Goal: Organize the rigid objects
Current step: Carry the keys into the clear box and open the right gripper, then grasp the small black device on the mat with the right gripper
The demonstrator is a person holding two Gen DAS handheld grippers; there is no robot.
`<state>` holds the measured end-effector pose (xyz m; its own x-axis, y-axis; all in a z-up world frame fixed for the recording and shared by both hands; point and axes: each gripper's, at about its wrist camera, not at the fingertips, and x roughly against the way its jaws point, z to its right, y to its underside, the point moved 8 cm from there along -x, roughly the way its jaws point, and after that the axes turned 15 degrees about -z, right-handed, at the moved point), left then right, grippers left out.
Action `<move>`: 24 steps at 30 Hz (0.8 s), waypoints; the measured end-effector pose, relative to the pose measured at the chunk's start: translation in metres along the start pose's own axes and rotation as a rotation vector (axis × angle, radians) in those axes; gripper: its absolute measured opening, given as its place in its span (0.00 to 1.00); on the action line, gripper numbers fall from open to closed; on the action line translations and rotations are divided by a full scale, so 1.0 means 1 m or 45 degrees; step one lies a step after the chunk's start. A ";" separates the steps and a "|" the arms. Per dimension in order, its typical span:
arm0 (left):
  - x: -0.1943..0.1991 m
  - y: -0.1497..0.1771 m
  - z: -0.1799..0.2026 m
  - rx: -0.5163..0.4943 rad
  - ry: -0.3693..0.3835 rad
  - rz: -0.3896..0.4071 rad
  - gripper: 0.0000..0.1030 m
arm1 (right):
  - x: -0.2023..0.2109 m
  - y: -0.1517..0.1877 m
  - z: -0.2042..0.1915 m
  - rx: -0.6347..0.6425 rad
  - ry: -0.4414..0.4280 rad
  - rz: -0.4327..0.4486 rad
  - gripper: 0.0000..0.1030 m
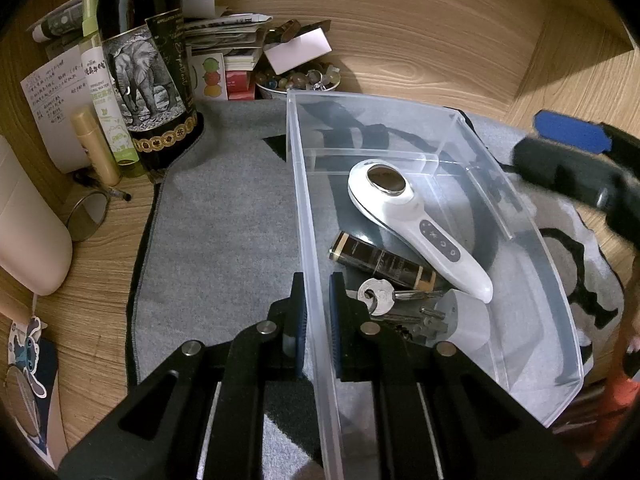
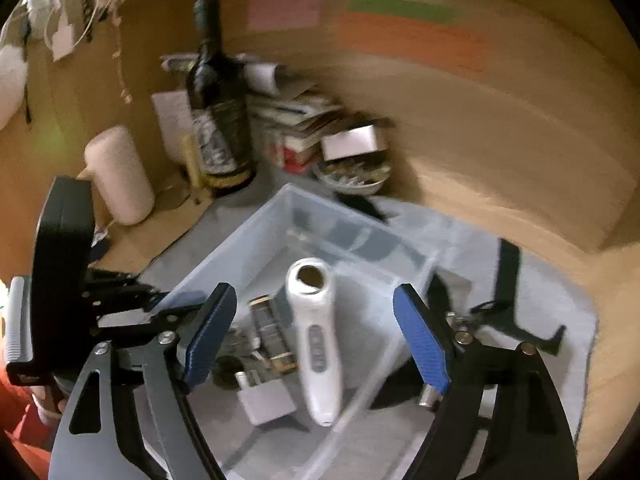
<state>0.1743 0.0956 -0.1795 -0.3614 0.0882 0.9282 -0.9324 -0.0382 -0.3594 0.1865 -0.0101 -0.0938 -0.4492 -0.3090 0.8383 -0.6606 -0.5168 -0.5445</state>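
Wood-grain desk and grey felt mat (image 1: 224, 240) surround our clear rigid plastic bin (image 1: 552, 304), mid-frame, light yet slick, holding a smooth white handheld massager (image 1: 420, 220); left gripper (image 1: 316, 324) clamps its thin wall, right gripper (image 2: 316, 344) hangs apart above.
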 end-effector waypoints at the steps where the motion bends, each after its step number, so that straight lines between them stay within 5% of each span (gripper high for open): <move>1: 0.000 0.000 0.000 0.000 0.000 0.000 0.09 | 0.002 0.000 0.005 -0.013 0.015 0.008 0.78; 12: 0.000 0.000 0.000 0.001 0.000 0.001 0.09 | 0.003 0.012 0.101 -0.273 0.186 -0.004 0.81; 24: 0.000 0.000 0.000 0.000 -0.001 0.000 0.09 | -0.054 0.063 0.161 -0.444 0.241 -0.208 0.75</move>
<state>0.1740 0.0952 -0.1794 -0.3616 0.0870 0.9283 -0.9323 -0.0382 -0.3596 0.2661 -0.1549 -0.1691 -0.4031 -0.0767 0.9119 -0.8813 -0.2361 -0.4094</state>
